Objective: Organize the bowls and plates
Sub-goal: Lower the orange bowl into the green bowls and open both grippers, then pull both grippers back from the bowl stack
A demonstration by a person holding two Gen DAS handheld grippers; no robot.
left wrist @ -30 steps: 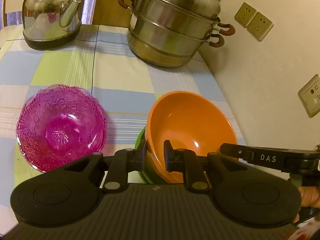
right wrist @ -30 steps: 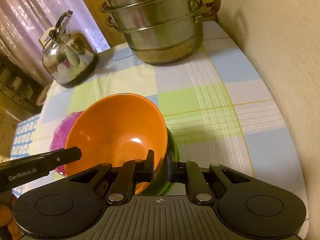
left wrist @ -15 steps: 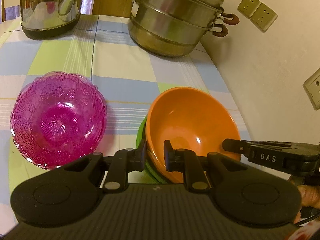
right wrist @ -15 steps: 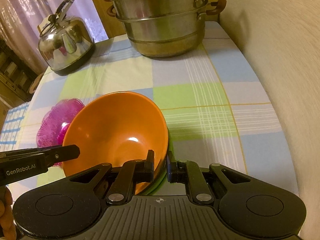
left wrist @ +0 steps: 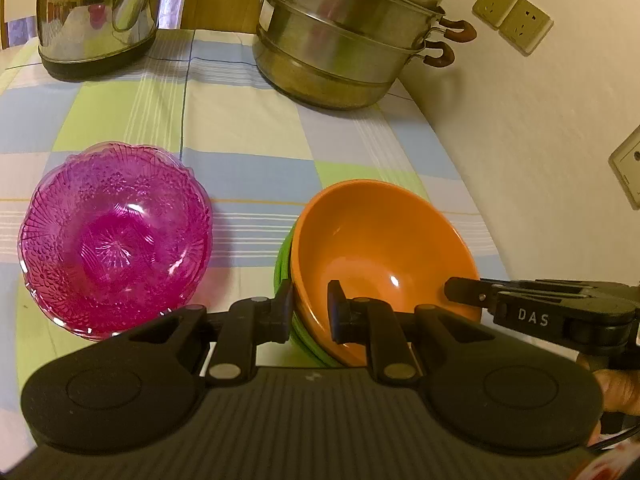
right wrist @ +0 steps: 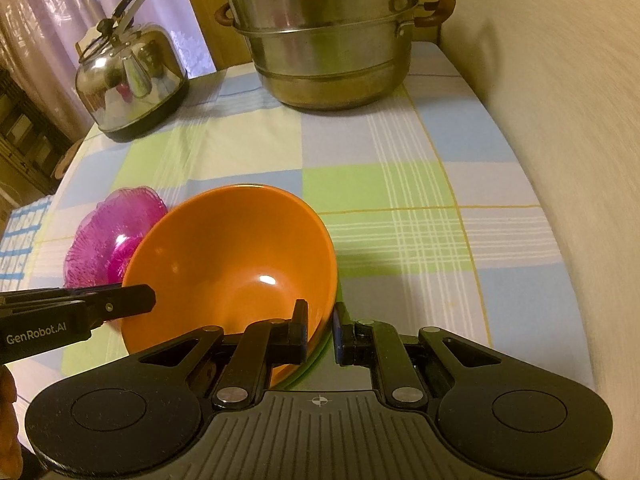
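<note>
the left gripper (left wrist: 309,308) is clamped on the near left rim of the orange bowl (left wrist: 380,256), one finger outside the wall and one inside. the right gripper (right wrist: 320,326) is clamped on the same bowl's near right rim (right wrist: 236,264), its left finger inside the bowl and its right finger outside. the orange bowl sits nested in a green bowl (left wrist: 285,268), of which only a thin edge shows along the lower rim; in the right wrist view that green edge (right wrist: 316,354) peeks out just between the fingers. whether the pair rests on the tabletop (right wrist: 400,184) or hangs just above it cannot be told.

to the left of the left gripper, just beside the orange bowl but apart from it, a pink patterned glass bowl (left wrist: 116,236) stands upright on the checked cloth. from the right gripper it lies ahead and to the left (right wrist: 112,232), partly hidden behind the orange bowl.

well ahead of both grippers stand a steel kettle (left wrist: 96,16) to the left and a tiered steel steamer pot (left wrist: 344,40) to the right, near the wall (left wrist: 540,152).
</note>
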